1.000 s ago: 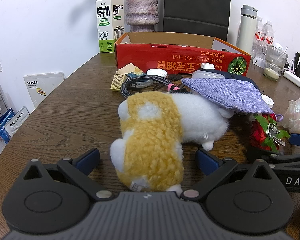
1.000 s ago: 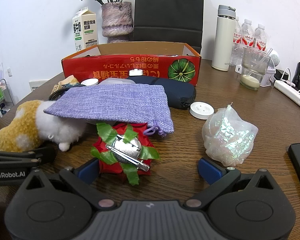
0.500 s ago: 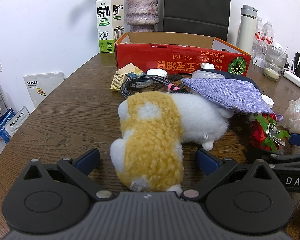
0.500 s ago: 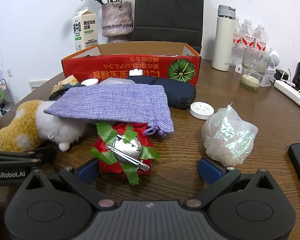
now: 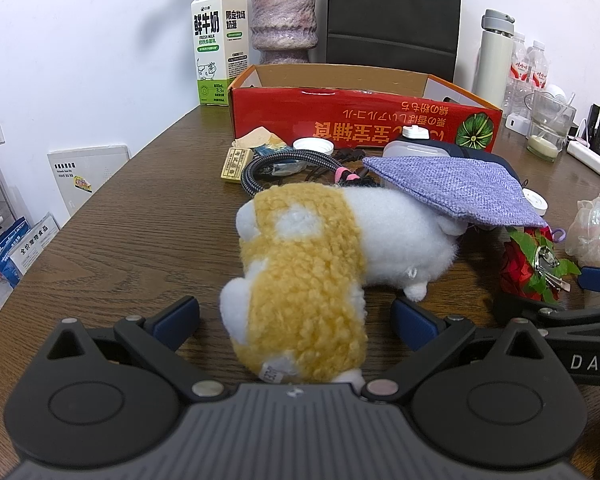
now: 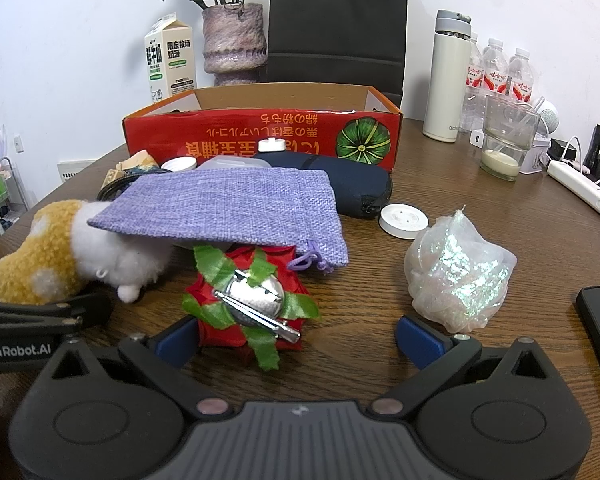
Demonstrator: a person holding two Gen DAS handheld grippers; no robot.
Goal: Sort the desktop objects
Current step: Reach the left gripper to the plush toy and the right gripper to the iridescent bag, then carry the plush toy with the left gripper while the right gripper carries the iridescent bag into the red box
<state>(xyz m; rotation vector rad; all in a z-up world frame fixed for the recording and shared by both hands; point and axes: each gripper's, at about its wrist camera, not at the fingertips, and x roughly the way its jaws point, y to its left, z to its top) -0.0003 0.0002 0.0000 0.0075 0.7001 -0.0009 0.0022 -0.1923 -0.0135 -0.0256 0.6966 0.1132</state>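
— Both grippers spread wide?
— Yes. The left gripper (image 5: 296, 318) straddles the plush toy (image 5: 320, 264) on the table (image 5: 140, 216); the right gripper (image 6: 298, 338) flanks the red flower (image 6: 248, 304), under the purple pouch (image 6: 228, 208).

- left gripper (image 5: 296, 314): black linkage arms, blue pads on the fingers (image 5: 179, 312), grey ribbed housing, two round black discs, silver pivot screws
- right gripper (image 6: 298, 334): same build, blue pads, small logo at top of the ribbed housing
- side bars carry white lettering: "DAS", "GenRobot.AI"
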